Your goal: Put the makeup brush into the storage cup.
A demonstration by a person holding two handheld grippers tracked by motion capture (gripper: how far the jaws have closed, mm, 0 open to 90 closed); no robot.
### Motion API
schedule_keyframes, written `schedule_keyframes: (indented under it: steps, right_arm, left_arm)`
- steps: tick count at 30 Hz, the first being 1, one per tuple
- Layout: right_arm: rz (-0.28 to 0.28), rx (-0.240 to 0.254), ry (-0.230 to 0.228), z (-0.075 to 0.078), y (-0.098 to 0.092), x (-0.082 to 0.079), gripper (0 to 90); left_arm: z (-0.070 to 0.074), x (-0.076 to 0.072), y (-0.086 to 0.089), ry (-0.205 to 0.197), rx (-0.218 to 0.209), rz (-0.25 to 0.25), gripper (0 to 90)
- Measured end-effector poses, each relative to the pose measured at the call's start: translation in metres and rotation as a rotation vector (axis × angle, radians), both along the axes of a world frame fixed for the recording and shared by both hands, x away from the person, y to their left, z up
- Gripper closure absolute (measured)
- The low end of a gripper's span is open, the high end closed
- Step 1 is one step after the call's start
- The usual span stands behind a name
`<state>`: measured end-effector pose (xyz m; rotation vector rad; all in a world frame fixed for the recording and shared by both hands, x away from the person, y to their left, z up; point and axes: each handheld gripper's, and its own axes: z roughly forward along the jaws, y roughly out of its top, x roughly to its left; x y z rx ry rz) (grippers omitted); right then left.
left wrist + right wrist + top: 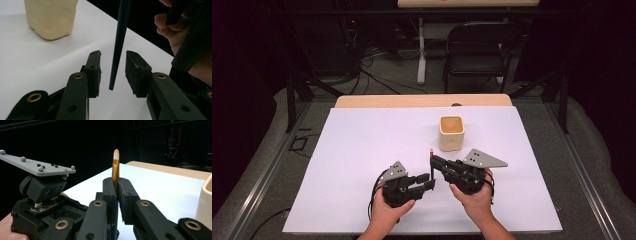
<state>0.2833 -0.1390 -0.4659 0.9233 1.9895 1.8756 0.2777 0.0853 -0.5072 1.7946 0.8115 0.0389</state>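
Right gripper view: right hand-held gripper [117,187] clamps the brush [115,170] upright, tip up, handle between the left hand-held gripper's [113,67] parted jaws.

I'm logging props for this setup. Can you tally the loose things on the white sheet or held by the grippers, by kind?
Cream cup: 1
Paintbrush, clamped in the right gripper, its dark handle tip between the left gripper's open jaws: 1
Total: 2

Nothing readable anywhere here, no labels, brands or numbers (the cup [451,132] looks totally plain too).
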Motion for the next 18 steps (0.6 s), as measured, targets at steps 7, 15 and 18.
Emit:
schedule_keyframes:
  steps: [7, 15, 18]
  right_arm:
    - [0.003, 0.003, 0.000, -0.0005, 0.0015, -0.0004, 84.0]
    - [0.004, 0.005, -0.003, 0.0002, 0.0016, -0.0013, 84.1]
    - [0.006, 0.005, 0.000, -0.0002, 0.0018, -0.0008, 84.0]
  left_arm:
    - [-0.0001, 0.0006, -0.0044, 0.003, -0.004, -0.002, 67.2]
    - [-0.0034, 0.0020, -0.0063, 0.008, 0.002, 0.000, 72.1]
    - [-0.0034, 0.0019, -0.0057, 0.010, 0.004, 0.002, 73.5]
